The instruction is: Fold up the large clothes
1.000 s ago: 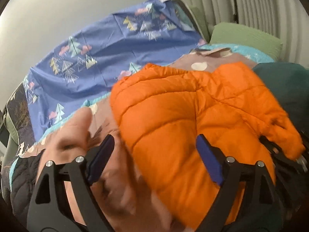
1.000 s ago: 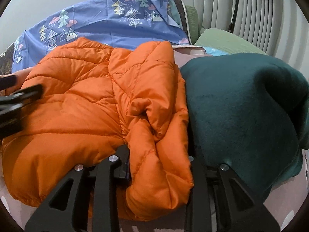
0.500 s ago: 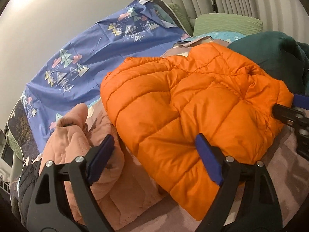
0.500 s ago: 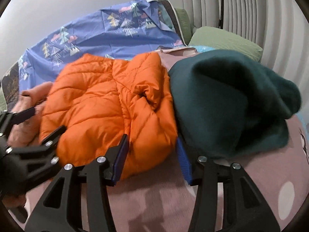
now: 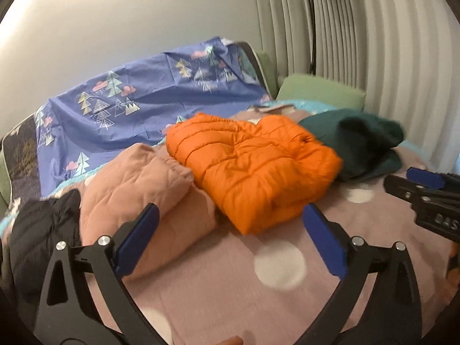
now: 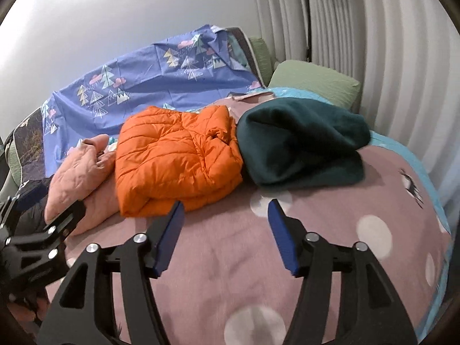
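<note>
A folded orange puffer jacket (image 5: 250, 166) (image 6: 175, 155) lies on the pink dotted bedspread (image 5: 281, 261) (image 6: 373, 230). To its left sits a folded pink quilted garment (image 5: 143, 184) (image 6: 77, 172); to its right, a dark green fleece (image 5: 362, 141) (image 6: 302, 143). My left gripper (image 5: 230, 215) hangs over bare bedspread, short of the jacket, its jaws opening wide with nothing between them. My right gripper (image 6: 225, 210) is likewise back from the jacket, jaws opening and empty. Each gripper shows at the edge of the other's view: the right gripper (image 5: 431, 198), the left gripper (image 6: 37, 238).
A black puffer garment (image 5: 37, 230) lies at the far left. A blue sheet with tree prints (image 5: 143, 106) (image 6: 149, 80) drapes along the wall behind. A green pillow (image 5: 319, 92) (image 6: 313, 83) rests by the ribbed curtain (image 5: 373, 43).
Both grippers drew back from the orange jacket and rose. The right gripper let go of the jacket's edge and widened; the left widened too. The jacket now lies folded on the bed.
</note>
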The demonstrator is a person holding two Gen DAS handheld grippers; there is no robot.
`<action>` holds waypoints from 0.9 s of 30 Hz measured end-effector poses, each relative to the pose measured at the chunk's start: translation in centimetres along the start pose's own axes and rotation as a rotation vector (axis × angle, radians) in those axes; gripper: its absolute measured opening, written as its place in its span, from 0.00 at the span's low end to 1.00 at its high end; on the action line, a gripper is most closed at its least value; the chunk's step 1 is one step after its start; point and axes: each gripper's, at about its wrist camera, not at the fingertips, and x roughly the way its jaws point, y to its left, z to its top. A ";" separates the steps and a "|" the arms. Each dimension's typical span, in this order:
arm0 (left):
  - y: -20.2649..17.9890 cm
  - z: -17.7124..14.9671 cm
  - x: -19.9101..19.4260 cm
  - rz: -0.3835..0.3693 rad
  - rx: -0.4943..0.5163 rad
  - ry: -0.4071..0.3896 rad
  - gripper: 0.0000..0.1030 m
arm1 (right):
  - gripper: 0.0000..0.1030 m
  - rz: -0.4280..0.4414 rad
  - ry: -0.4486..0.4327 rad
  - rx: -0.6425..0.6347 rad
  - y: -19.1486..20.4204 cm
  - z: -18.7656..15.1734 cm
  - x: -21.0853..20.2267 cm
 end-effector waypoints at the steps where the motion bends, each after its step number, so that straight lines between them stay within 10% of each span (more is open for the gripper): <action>1: -0.1 -0.7 -1.7 -0.004 -0.020 -0.010 0.98 | 0.65 -0.004 -0.011 0.003 0.0 -0.6 -1.2; 13: -2.1 -4.4 -12.0 0.008 -0.037 0.002 0.98 | 0.85 -0.050 -0.128 -0.076 0.2 -5.5 -11.4; 27: -2.1 -7.9 -14.5 0.090 -0.060 0.097 0.98 | 0.91 -0.061 -0.175 -0.139 2.6 -7.5 -15.3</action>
